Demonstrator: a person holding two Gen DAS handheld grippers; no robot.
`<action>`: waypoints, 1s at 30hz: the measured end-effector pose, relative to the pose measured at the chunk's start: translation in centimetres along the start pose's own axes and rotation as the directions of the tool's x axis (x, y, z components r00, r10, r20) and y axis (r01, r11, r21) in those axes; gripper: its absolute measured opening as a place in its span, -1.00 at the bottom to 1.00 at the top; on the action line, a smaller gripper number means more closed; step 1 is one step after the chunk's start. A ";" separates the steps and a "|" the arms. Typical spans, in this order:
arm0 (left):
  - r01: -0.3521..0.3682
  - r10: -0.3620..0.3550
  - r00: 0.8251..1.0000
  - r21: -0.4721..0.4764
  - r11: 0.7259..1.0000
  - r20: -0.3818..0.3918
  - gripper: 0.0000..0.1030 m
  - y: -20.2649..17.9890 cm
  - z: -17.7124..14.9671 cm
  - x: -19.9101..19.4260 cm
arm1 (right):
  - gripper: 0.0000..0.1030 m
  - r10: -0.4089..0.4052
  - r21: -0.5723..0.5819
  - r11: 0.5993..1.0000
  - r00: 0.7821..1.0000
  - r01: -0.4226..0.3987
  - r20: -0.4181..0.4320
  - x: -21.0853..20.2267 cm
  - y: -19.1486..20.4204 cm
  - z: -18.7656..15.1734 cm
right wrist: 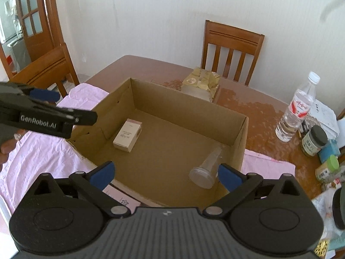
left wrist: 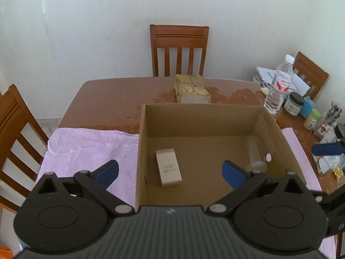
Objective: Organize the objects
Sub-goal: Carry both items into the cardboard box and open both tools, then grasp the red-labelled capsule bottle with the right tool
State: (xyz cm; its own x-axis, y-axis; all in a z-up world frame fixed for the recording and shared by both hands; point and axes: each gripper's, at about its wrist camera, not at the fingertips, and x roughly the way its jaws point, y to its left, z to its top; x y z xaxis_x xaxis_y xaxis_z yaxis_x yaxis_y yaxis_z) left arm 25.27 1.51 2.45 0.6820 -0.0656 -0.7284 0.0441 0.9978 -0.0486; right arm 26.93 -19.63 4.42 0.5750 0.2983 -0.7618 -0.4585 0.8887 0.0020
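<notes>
An open cardboard box [left wrist: 202, 110] [right wrist: 172, 101] stands on a pink cloth [left wrist: 86, 149] on the brown table. Inside it a small beige carton [left wrist: 168, 167] [right wrist: 127, 135] lies flat near the left wall. A clear plastic cup [left wrist: 255, 153] [right wrist: 207, 168] lies on its side by the right wall. My left gripper [left wrist: 170, 170] hangs open over the box's near left part, nothing between its fingers. My right gripper [right wrist: 166, 171] hangs open over the near right part, the cup just inside its right finger, untouched. One blue pad [left wrist: 327, 149] of the right gripper shows at the left view's right edge.
A gold-wrapped package [left wrist: 192, 88] [right wrist: 200, 82] sits behind the box. A water bottle [left wrist: 279, 84] [right wrist: 295, 112], jars and papers crowd the table's right end. Wooden chairs [left wrist: 179, 49] stand around the table. A pink printed card [right wrist: 120, 196] lies at the box's near edge.
</notes>
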 end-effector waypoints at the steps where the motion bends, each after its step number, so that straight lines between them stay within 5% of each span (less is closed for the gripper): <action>1: 0.000 0.000 1.000 0.007 1.000 -0.001 0.97 -0.1 -0.3 -0.2 | 1.00 0.000 0.009 1.000 1.000 0.000 0.005 -0.2 0.0 -0.3; 18: -0.007 0.008 1.000 0.098 0.995 -0.008 0.97 -0.8 -9.8 -2.9 | 1.00 -0.052 0.133 0.990 0.999 0.052 -0.001 -2.8 3.1 -10.0; 30: -0.062 0.064 0.996 0.037 0.997 -0.065 0.97 0.6 -13.3 -3.1 | 1.00 -0.018 0.205 0.978 1.000 0.022 -0.022 -0.2 2.4 -10.6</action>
State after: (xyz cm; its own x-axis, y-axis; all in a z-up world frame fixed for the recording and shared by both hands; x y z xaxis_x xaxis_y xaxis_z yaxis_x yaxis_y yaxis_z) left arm 13.45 2.30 -4.44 0.6349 -0.0013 -0.7726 0.0285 0.9994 0.0217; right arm 18.56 -21.22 -2.33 0.5686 0.2745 -0.7755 -0.2967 0.9477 0.1178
